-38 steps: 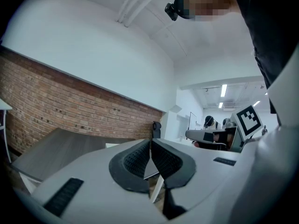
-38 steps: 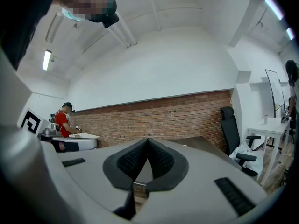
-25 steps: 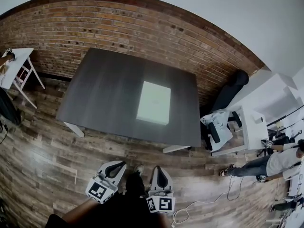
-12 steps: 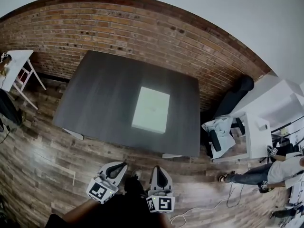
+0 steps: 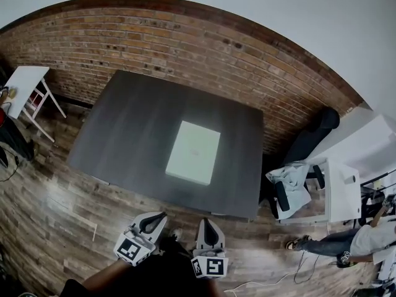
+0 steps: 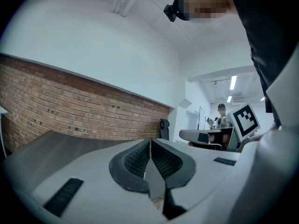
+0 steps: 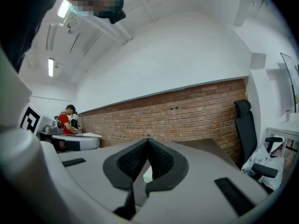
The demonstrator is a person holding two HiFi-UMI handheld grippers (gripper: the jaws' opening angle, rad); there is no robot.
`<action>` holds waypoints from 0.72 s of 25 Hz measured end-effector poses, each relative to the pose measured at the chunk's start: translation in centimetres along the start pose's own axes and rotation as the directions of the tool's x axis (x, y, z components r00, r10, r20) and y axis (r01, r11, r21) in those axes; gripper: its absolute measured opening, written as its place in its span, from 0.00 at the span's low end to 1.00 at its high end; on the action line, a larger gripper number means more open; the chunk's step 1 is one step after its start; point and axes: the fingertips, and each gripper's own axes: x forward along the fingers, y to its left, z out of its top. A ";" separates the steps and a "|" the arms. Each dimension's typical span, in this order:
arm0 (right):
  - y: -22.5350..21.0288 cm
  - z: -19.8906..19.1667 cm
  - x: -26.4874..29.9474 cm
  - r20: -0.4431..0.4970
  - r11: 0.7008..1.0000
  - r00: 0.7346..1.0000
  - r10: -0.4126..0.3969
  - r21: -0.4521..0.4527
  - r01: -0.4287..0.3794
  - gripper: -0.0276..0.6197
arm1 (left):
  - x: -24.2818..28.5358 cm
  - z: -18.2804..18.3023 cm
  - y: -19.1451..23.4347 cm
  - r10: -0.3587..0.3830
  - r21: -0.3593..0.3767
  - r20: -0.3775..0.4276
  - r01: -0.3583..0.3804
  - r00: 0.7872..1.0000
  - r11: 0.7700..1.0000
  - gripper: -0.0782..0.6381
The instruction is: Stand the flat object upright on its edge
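A flat white rectangular box (image 5: 193, 152) lies face down on the dark grey table (image 5: 130, 129), right of its middle and near the front edge. Both grippers hang low at the bottom of the head view, well short of the table. My left gripper (image 5: 153, 218) is shut with nothing in it, its black pads (image 6: 135, 160) pressed together. My right gripper (image 5: 208, 226) is shut and empty too. A sliver of the white box (image 7: 147, 174) shows below the closed pads in the right gripper view.
A brick wall (image 5: 204, 48) runs behind the table. A small white folding table (image 5: 25, 85) stands at the left. A black office chair (image 5: 309, 132), a white chair with clothes (image 5: 291, 187) and a white desk (image 5: 343, 190) stand at the right, with a person (image 5: 365, 237) beyond. Wood floor lies between me and the table.
The table and box have slid down and left in the head view as the camera shifts. Both grippers keep their place and stay shut.
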 end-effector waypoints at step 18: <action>-7.2 -2.2 3.4 -0.042 0.995 0.994 0.099 0.013 -0.099 0.08 | 7.0 -2.2 0.1 0.102 0.041 -0.060 -0.100 0.993 0.994 0.16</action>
